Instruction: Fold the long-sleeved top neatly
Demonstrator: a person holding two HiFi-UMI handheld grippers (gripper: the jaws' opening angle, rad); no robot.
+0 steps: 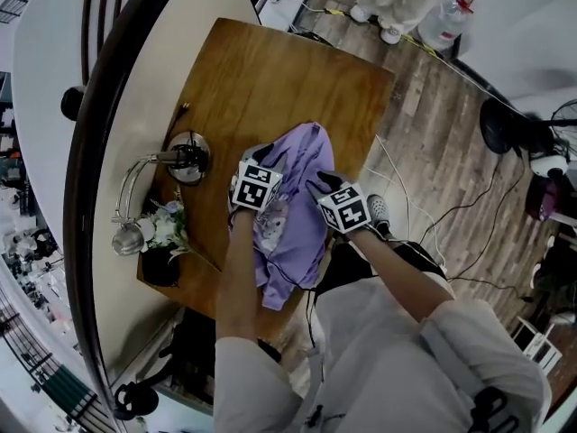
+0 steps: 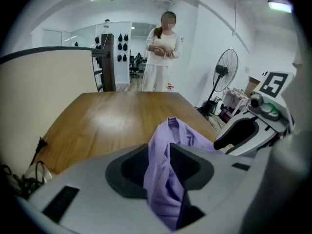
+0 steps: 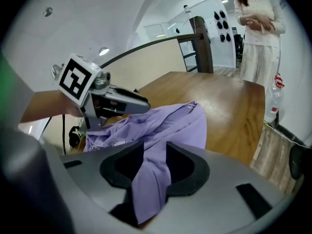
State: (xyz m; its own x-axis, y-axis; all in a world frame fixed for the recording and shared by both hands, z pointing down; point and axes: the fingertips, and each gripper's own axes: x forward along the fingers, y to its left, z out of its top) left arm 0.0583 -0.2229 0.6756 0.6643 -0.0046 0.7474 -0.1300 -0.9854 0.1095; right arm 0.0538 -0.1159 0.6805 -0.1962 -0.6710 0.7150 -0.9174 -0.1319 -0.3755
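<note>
A purple top [image 1: 305,165] lies bunched on the wooden table [image 1: 270,70], at the centre of the head view and near the table's lower right edge. The left gripper [image 2: 165,167] is closed narrowly on a fold of the top, which is pinched between its pads. The right gripper [image 3: 155,168] is likewise clamped on a fold. Both grippers are held side by side over the fabric, angled downward.
</note>
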